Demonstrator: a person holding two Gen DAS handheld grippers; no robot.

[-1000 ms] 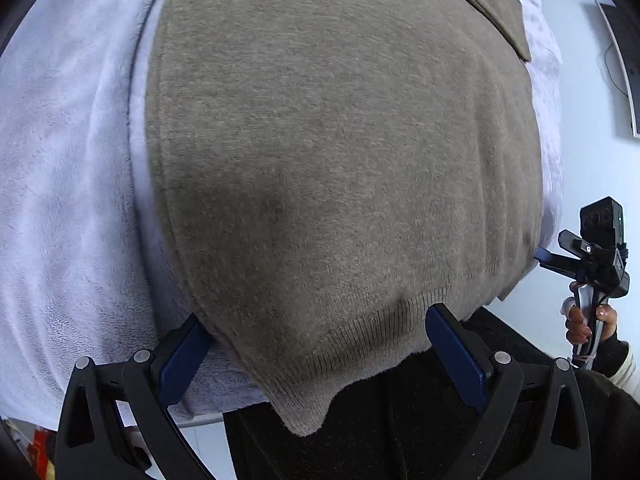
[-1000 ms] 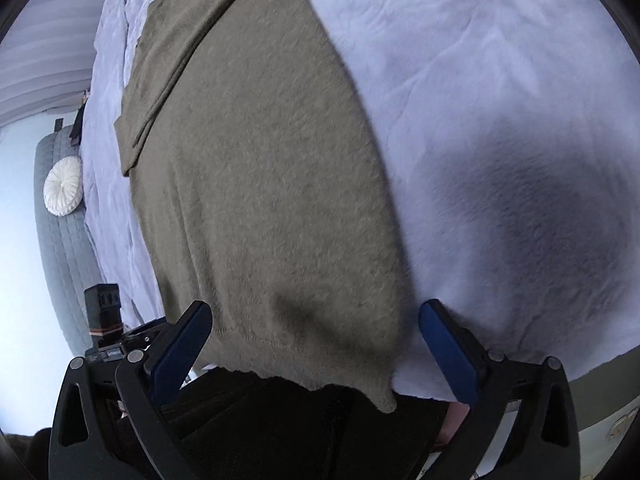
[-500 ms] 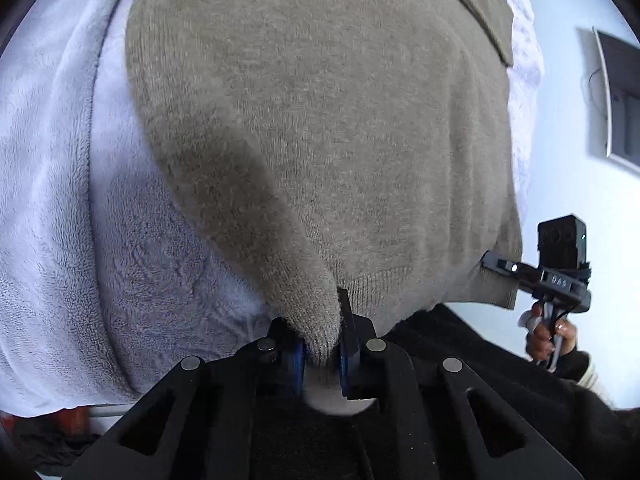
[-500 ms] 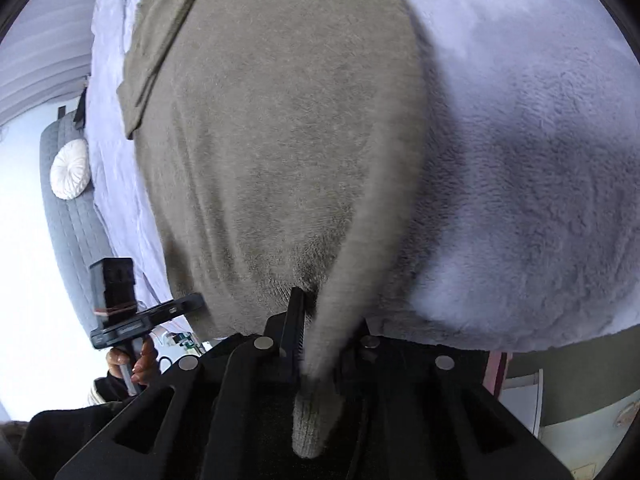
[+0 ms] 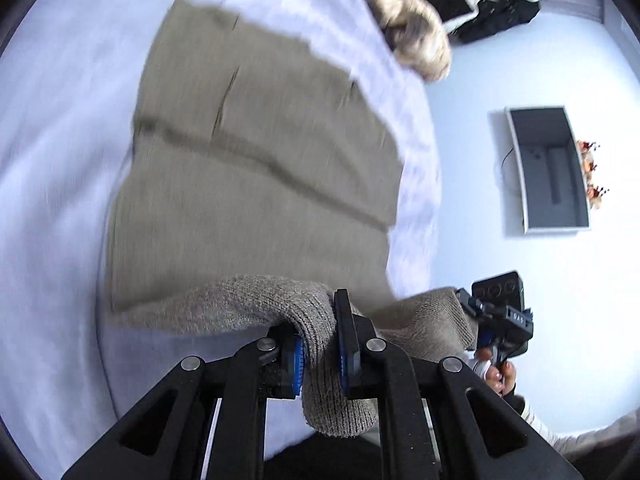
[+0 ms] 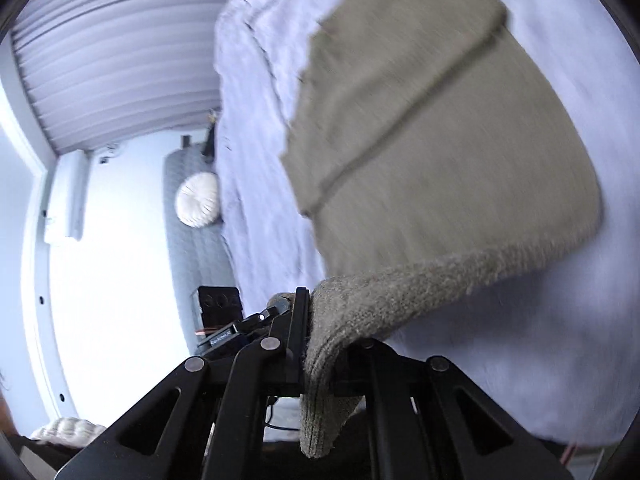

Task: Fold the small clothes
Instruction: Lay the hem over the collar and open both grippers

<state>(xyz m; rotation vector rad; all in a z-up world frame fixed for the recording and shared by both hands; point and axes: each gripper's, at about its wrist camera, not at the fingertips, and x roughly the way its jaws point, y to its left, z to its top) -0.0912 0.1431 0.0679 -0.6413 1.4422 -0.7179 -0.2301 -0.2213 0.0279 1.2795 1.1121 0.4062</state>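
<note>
A taupe knitted sweater (image 5: 256, 168) lies spread on a pale lilac fleece blanket (image 5: 60, 140); its folded sleeves show as ridges. My left gripper (image 5: 320, 344) is shut on one corner of the ribbed hem, which bunches between the blue pads and hangs below them. My right gripper (image 6: 320, 344) is shut on the other hem corner of the sweater (image 6: 440, 140). The hem edge is raised off the blanket between the two grippers. In the left wrist view the right gripper (image 5: 476, 320) shows at lower right, a hand under it. In the right wrist view the left gripper (image 6: 276, 308) shows beside mine.
A fluffy beige garment (image 5: 416, 36) and dark clothes (image 5: 488, 8) lie past the sweater's far end. A grey box (image 5: 548, 168) stands on the floor to the right. A grey bench with a round white cushion (image 6: 198, 200) sits left of the bed, below a pleated curtain (image 6: 120, 52).
Both grippers went from wide open around the hem corners to shut on them, then rose and tilted up. The hem has lifted off the blanket and more of the room shows.
</note>
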